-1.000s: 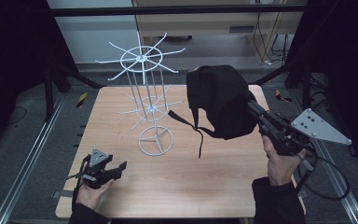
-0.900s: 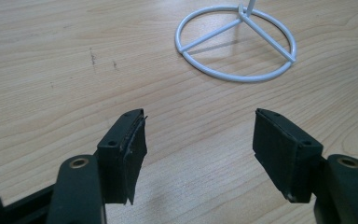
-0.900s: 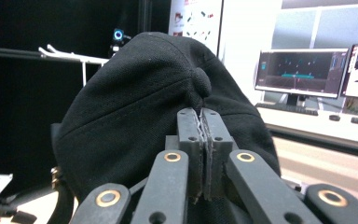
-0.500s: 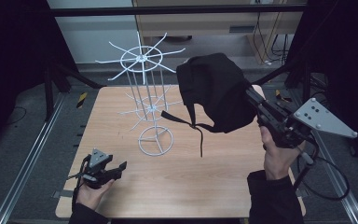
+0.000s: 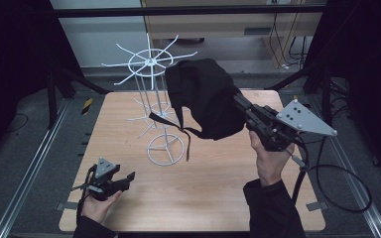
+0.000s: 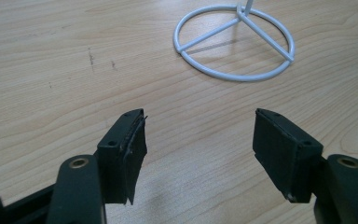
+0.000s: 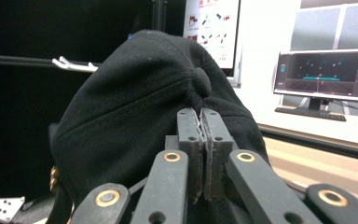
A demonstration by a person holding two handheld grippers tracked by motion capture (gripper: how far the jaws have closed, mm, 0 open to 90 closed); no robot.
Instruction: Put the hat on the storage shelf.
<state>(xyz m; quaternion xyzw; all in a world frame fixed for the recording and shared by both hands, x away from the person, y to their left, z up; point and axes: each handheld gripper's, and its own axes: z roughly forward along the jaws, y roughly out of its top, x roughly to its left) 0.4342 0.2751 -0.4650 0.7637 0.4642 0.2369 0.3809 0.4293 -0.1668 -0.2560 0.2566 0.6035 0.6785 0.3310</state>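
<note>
A black cap (image 5: 203, 96) hangs in the air over the table's right half, its strap (image 5: 178, 129) dangling toward the white wire rack (image 5: 151, 89). My right gripper (image 5: 238, 101) is shut on the cap's crown; in the right gripper view the jaws press together on the fabric of the cap (image 7: 135, 107) near its top button. The rack's spoked top (image 5: 149, 62) stands just left of the cap, and its ring base (image 6: 235, 42) lies ahead in the left gripper view. My left gripper (image 5: 124, 178) rests low at the table's front left, open, with nothing between its fingers (image 6: 128, 144).
The wooden table (image 5: 218, 188) ends at metal rails on the left and right. A cable (image 5: 337, 183) loops from the right gripper off the table's right edge. A monitor (image 7: 326, 74) and a desk stand in the background of the right gripper view.
My right gripper has carried the cap leftward and slightly up, closer to the rack's spoked top. The left gripper has stayed where it was.
</note>
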